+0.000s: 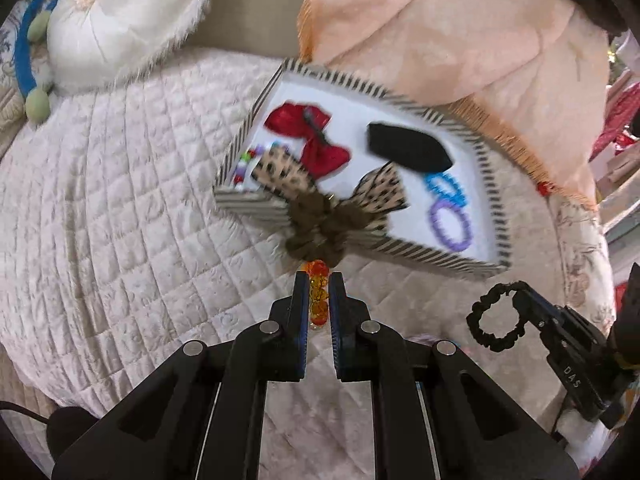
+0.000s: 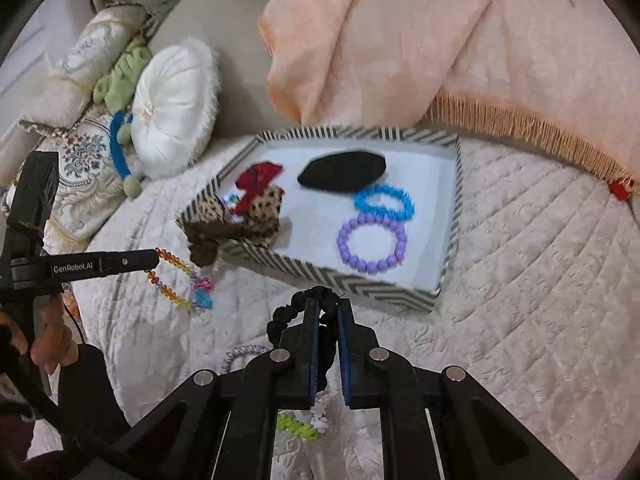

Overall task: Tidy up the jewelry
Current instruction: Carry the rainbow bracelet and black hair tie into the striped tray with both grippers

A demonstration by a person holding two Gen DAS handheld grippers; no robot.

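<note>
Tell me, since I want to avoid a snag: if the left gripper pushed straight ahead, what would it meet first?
Probably the brown scrunchie draped over the striped tray's near wall, directly ahead of the left gripper holding the amber bead bracelet. Depth is unclear.

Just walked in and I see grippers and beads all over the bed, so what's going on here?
Someone is sorting hair accessories and bracelets into a striped tray on the quilted bed. The left gripper is shut on an orange beaded bracelet, held just short of the tray's near edge. The right gripper is shut on a black scrunchie, also outside the tray. Inside lie a blue bracelet, a purple bracelet, a red bow and a black piece; a leopard-print bow hangs over the edge.
</note>
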